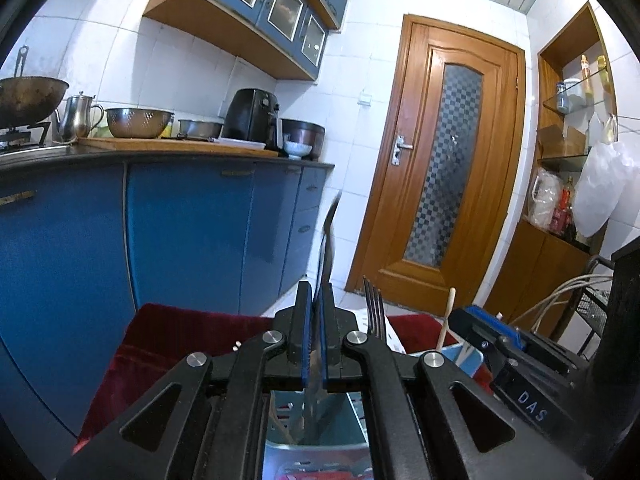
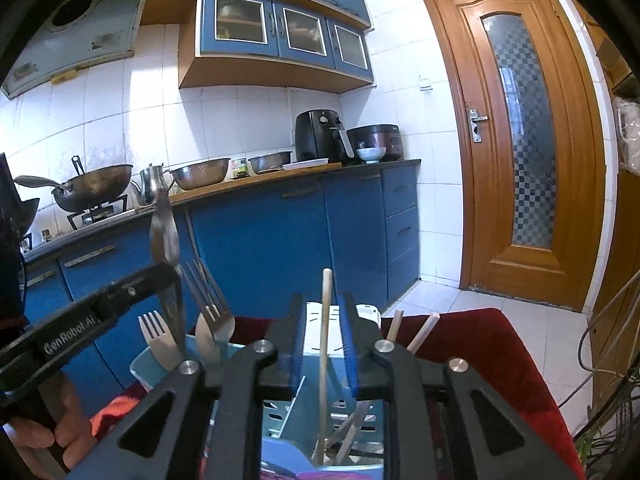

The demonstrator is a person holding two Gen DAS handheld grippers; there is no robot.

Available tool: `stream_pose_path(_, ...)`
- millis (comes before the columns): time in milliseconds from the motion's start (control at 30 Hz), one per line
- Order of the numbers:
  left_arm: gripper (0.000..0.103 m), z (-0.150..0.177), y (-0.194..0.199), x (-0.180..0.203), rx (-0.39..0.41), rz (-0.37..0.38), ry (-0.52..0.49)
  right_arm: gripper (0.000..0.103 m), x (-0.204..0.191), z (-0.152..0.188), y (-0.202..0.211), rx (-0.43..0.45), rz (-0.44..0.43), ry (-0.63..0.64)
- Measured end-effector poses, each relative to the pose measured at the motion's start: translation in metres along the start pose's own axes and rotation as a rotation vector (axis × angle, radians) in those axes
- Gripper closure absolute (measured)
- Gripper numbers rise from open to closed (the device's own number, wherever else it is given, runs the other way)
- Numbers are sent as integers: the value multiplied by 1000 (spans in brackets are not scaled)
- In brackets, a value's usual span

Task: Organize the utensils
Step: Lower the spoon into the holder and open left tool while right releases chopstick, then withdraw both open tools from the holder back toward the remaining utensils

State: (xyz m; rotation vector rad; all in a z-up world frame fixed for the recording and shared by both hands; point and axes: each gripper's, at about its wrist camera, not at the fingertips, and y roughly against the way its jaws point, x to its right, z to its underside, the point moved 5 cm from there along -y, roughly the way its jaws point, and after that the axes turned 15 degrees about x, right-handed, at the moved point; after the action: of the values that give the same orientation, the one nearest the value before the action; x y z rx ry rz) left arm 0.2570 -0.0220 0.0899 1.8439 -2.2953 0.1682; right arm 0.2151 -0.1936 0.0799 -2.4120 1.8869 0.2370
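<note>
**Two grippers lowering cutlery into a blue holder**

The left gripper (image 1: 316,304) has its blue pads nearly pressed together, pinching a metal spoon (image 1: 328,240) by its handle. The spoon stands almost upright, bowl at the top, its lower end reaching down into the blue utensil holder (image 1: 316,452). Held this way, it can slide straight into a slot. A metal fork (image 1: 374,308) stands in the holder just beside it, tines up.

The right gripper (image 2: 324,332) has its jaws spread somewhat. A wooden chopstick (image 2: 325,320) stands between them, and the pads do not appear to press on it; it looks freshly let go, resting in the holder's right compartment with other chopsticks (image 2: 420,332) leaning nearby. A pale fork (image 2: 158,336) and more cutlery fill the left compartment.

The holder sits on a dark red cloth (image 2: 480,344) covering the work surface. Beyond lies a kitchen with blue cabinets (image 2: 260,240), white tiled walls, a counter carrying a wok, steel bowls and an air fryer (image 2: 320,132), and a wooden door (image 2: 516,140) with patterned glass.
</note>
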Motion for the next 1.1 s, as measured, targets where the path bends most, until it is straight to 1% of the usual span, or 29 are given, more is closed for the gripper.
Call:
stream_pose_path(33, 86, 0, 1, 1, -3, -1, 1, 83, -1, -1, 2, 3, 1, -2)
stream_pose_path(100, 75, -1, 5, 1, -2, 6, 13, 81, -1, -4, 5, 8, -2, -6)
stream_pose_path(200, 75, -3, 10, 2, -3, 6, 11, 78, -3, -9, 11, 13, -5, -16)
stream_pose_path(433, 75, -9, 25, 4, -22, 4, 15, 78, -6, -15, 28, 3, -13, -38)
stream_pose_path(700, 75, -17, 49, 4, -40, -17, 2, 77, -12, -23, 54, -11, -21, -55)
stream_pose_path(933, 75, -23, 82, 4, -41, -25, -6, 76, -18, -26, 80, -28, -35, -67)
stream_pose_path(1100, 75, -25, 108, 6, -59, -36, -36, 75, -23, -20, 98, -65, -41, -85)
